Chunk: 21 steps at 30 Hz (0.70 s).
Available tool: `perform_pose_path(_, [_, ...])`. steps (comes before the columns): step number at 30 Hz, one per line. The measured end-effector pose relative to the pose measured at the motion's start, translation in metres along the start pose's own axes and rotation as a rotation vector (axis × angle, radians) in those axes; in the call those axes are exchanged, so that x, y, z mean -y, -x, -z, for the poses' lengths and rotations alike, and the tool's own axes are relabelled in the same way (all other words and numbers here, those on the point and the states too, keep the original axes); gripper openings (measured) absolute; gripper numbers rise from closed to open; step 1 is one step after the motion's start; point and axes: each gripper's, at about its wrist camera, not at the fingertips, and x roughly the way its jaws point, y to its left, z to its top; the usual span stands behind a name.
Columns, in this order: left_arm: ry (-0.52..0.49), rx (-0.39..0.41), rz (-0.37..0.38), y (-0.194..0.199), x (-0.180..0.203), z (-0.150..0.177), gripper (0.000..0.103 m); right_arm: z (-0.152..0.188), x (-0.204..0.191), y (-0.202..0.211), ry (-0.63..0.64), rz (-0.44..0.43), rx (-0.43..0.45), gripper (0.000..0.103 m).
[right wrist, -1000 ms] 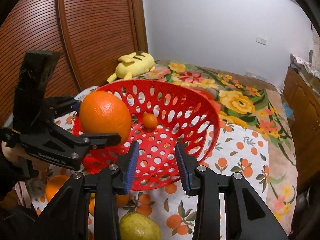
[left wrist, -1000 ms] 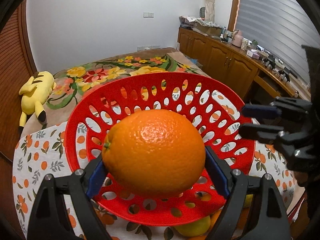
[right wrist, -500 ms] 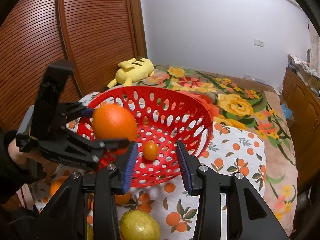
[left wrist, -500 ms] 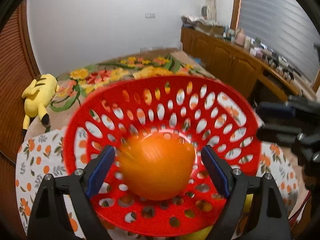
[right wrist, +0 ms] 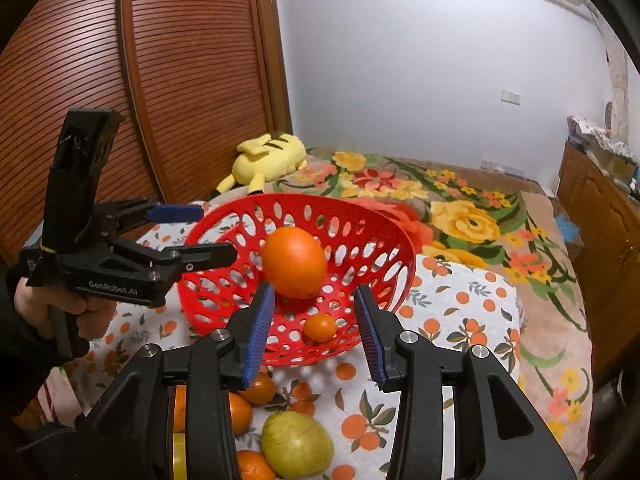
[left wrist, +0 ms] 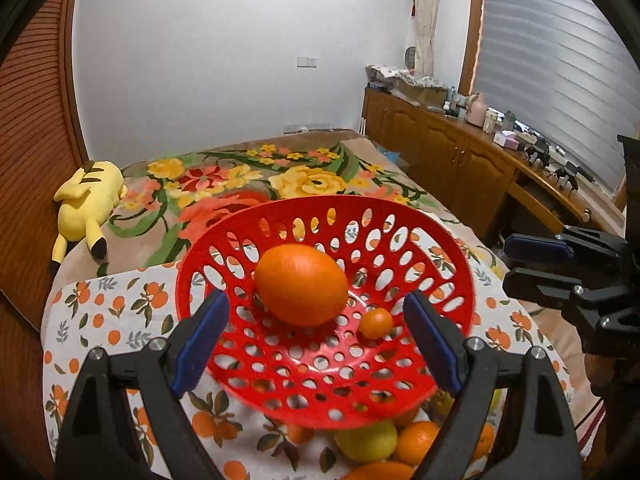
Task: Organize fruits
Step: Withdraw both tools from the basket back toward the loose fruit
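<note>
Now: orange dropped into basket | left gripper empty, agape | right gripper widening, empty

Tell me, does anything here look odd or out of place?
Nothing is spilled or broken. The red basket sits tilted, its near edge propped on the loose fruit still piled on the tablecloth. Inside lie a large orange and a small one.

A large orange and small tangerine lie inside the red perforated basket.
</note>
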Motion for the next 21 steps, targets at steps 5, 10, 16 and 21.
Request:
perform_pose_path(5, [0.0,0.017,0.001,0.022,0.007,0.014,0.089,0.008,-0.013,0.018,-0.009,0.014,0.023,0.043])
perform_pose_path(10, [0.011,0.028,0.007,0.041,0.013,0.034,0.089,0.022,-0.028,0.032,-0.029,0.024,0.037,0.044])
perform_pose_path(16, [0.023,0.037,0.011,0.06,0.017,0.061,0.089,0.049,-0.042,0.041,-0.065,0.032,0.037,0.045])
perform_pose_path(21, [0.03,0.034,0.01,0.072,0.019,0.083,0.089,0.07,-0.051,0.042,-0.104,0.03,0.031,0.048])
